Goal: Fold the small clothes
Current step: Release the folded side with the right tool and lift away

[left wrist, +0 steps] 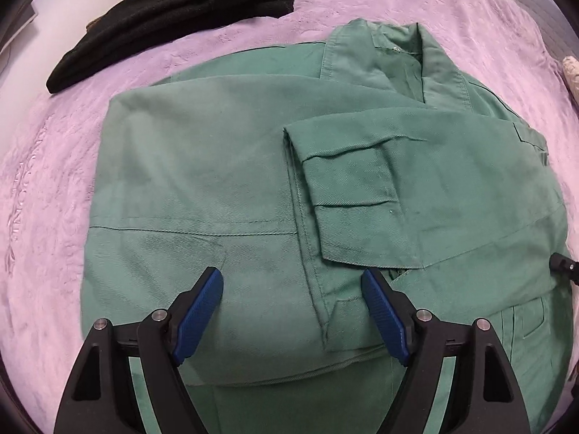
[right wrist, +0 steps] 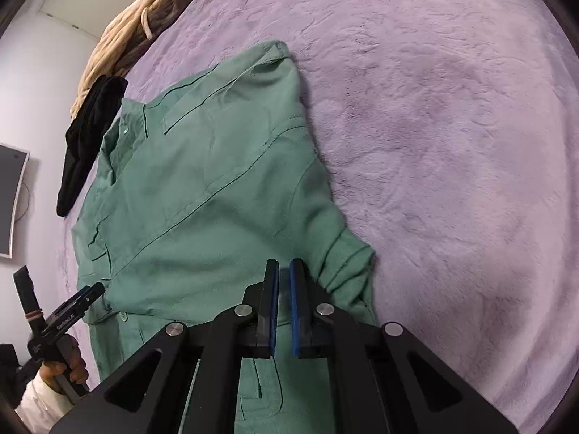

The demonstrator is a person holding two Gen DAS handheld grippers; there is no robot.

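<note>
Left gripper (left wrist: 291, 289) spread wide, right gripper (right wrist: 284, 278) nearly closed, empty, green shirt (left wrist: 224, 166) sleeves folded in

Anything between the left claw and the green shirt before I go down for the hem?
Nothing visible. The left claw hangs open right over the green shirt, bare cloth between its fingers. The black garment lies apart, beyond the shirt.

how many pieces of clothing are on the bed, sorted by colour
Green: 1, the green cotton collared jacket spread out in the middle of the lilac plush blanket.
Black: 1, the black knit garment beyond it.
Beige/brown: 1 heap, the beige and brown fleece clothes at the far edge; how many pieces it holds is unclear.
Total: 3 at least.
</note>
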